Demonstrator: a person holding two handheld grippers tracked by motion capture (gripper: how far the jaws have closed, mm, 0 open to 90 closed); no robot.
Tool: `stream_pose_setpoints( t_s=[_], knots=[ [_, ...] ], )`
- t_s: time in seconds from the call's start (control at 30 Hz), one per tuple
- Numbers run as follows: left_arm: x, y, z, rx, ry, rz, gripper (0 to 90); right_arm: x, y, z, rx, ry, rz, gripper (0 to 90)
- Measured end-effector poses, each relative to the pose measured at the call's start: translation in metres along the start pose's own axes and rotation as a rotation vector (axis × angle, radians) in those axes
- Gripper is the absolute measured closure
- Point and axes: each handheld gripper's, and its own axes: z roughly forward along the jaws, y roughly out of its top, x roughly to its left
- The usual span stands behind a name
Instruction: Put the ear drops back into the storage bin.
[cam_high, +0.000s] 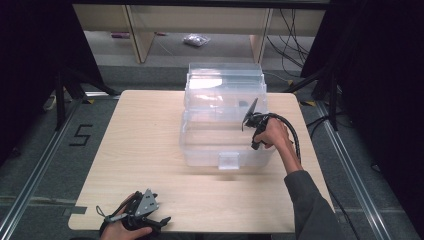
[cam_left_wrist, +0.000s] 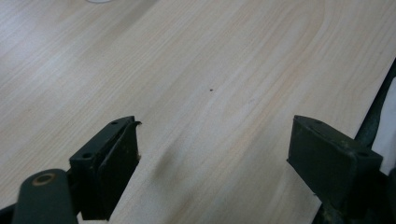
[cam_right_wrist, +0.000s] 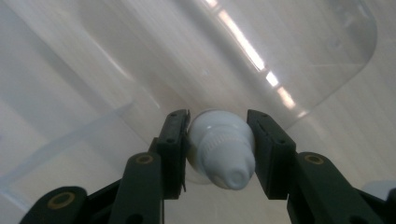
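The table (cam_high: 150, 150) was the biggest thing before me, pale wood and bare on the near side of the clear plastic bin (cam_high: 225, 135), which stood toward its far middle with its lid thrown back behind it. The bin's walls looked thin, rigid and glossy, its front latch tab facing me, and its open mouth left generous room straight above, while the rim at its right side was the edge I judged most likely to catch my wrist or trailing cable. My right claw (cam_high: 251, 116) hung just inside that right rim, tipped downward over the bin's floor, and its two pads were clamped on a small white bottle (cam_right_wrist: 220, 149), squeezing it at the ribbed cap end with the rounded nozzle tip pointing back toward the camera. I reckoned the bottle was light, smooth plastic, stiff at the cap but likely a little yielding in the body, so the ridged collar was the sound place to hold it; a grip on the slick rounded shoulder could let it squirt out sideways. Whether it already touched the bin's floor I could not tell through the glare on the plastic. My left claw (cam_high: 145, 217) rested well short of the bin at the table's near edge, its pads (cam_left_wrist: 116, 158) spread wide apart with nothing but bare wood between them.
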Motion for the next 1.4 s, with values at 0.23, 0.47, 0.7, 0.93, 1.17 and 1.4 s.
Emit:
stream_pose_setpoints(
  t_s=[0.23, 0.47, 0.7, 0.93, 1.17, 1.4],
  knots=[
    [0.0, 0.0, 0.0, 0.003, 0.004, -0.001, 15.7, 0.002, 0.003, 0.002, 0.002, -0.001, 0.002, 60.2],
    [0.0, 0.0, 0.0, 0.004, -0.001, -0.003, 15.7, 0.005, 0.005, 0.004, 0.031, 0.007, 0.032, 60.1],
    [0.0, 0.0, 0.0, 0.0, 0.005, -0.003, 15.7, 0.003, 0.002, 0.005, 0.023, 0.013, -0.002, 59.9],
    [-0.001, 0.0, 0.0, -0.004, 0.002, 0.001, 15.7, 0.001, -0.002, 0.001, -0.007, 0.013, -0.021, 57.1],
    [-0.001, -0.001, 0.0, -0.002, 0.004, -0.002, 15.7, 0.008, -0.005, -0.021, -0.072, -0.038, -0.031, 45.9],
    [0.001, 0.0, 0.0, -0.009, 0.001, 0.004, 15.7, 0.009, -0.019, -0.042, -0.18, -0.081, -0.069, 41.9]
  ],
)
